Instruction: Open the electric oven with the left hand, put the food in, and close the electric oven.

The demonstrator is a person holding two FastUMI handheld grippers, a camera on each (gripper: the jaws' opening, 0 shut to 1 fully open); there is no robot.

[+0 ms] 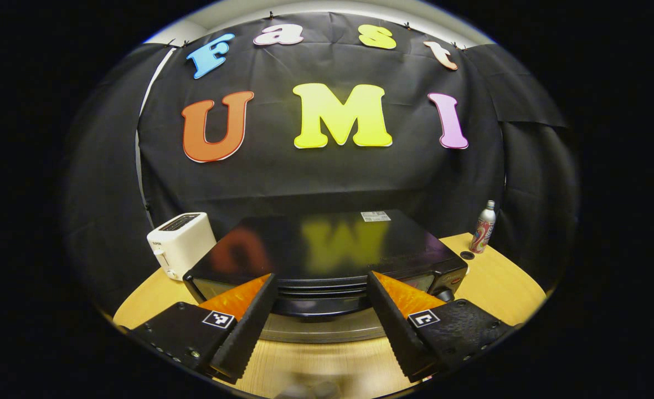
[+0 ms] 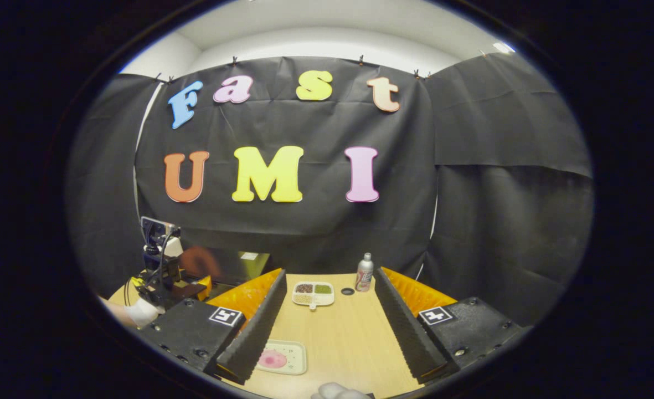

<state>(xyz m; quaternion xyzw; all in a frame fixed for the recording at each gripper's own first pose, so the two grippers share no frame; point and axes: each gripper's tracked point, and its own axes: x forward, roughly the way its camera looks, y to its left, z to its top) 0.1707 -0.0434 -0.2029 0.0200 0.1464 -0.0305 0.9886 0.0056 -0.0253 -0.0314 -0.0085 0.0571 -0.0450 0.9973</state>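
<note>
On the pale wooden table [image 1: 493, 282], the glossy black electric oven [image 1: 327, 249] sits shut between the left gripper's [image 1: 320, 327] spread fingers, which could slip over its handle, while the right gripper [image 2: 327, 332] hangs open before the compartmented white food tray [image 2: 313, 293].

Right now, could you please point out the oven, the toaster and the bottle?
oven [image 1: 327, 244]: left gripper view, on its glossy top.
toaster [image 1: 185, 244]: left gripper view, on its front side.
bottle [image 1: 484, 228]: left gripper view, on its body.
</note>
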